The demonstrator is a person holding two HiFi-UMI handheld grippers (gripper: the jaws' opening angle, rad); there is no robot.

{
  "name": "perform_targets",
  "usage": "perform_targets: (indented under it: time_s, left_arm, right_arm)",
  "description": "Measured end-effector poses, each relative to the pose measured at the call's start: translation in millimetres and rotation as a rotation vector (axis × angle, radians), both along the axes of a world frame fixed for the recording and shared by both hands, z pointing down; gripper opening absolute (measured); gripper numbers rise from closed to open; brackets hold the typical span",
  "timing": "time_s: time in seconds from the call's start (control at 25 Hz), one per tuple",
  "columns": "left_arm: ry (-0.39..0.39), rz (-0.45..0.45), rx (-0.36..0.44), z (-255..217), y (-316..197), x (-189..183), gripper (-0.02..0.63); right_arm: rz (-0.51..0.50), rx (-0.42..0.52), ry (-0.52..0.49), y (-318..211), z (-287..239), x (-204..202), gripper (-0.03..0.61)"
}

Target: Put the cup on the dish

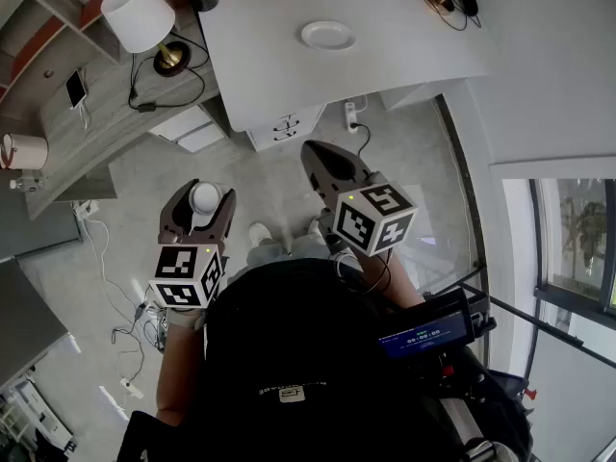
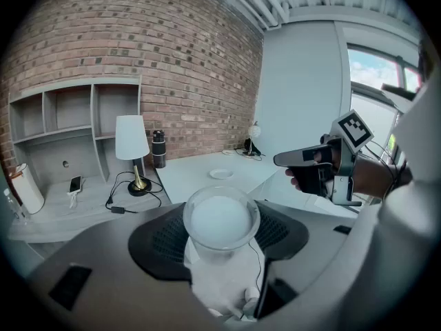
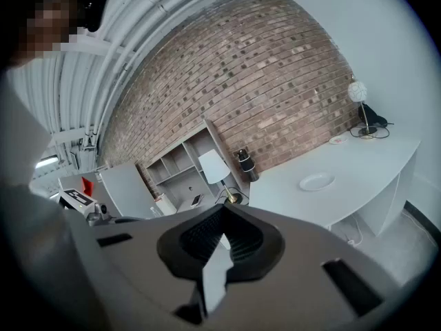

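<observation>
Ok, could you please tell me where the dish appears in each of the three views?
Head view: the dish lies top centre, on the white table.
Left gripper view: the dish is small, at centre, just above the cup.
Right gripper view: the dish is right of centre.
Shared landmark: the white-shaded lamp, left of the dish in every view.

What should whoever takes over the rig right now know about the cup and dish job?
Left gripper: shut on the cup, held upright, not yet at the table.
Right gripper: shut, empty.
Dish: on the table ahead, nothing on it.
Done: cup is in hand.
Left: carry it to the table, set it on the dish, let go.
</observation>
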State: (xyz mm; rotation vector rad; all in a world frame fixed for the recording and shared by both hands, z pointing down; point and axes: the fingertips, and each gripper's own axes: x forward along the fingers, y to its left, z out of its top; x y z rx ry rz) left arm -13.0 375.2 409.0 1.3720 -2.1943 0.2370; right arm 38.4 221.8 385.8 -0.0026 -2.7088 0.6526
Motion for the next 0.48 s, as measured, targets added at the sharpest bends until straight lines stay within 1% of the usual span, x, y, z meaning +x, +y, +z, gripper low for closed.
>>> perform_targets:
  time_s: [0.28, 0.48]
  left_arm:
    - [0.009, 0.004, 0.005, 3, 11, -9, 0.273]
    - [0.02, 0.004, 0.007, 5, 14, -17, 0.273]
  right_arm:
    - [0.004, 0.014, 0.005, 10, -1, -9, 0.002]
    - [0.048, -0.02, -0.013, 8, -3, -16, 0.003]
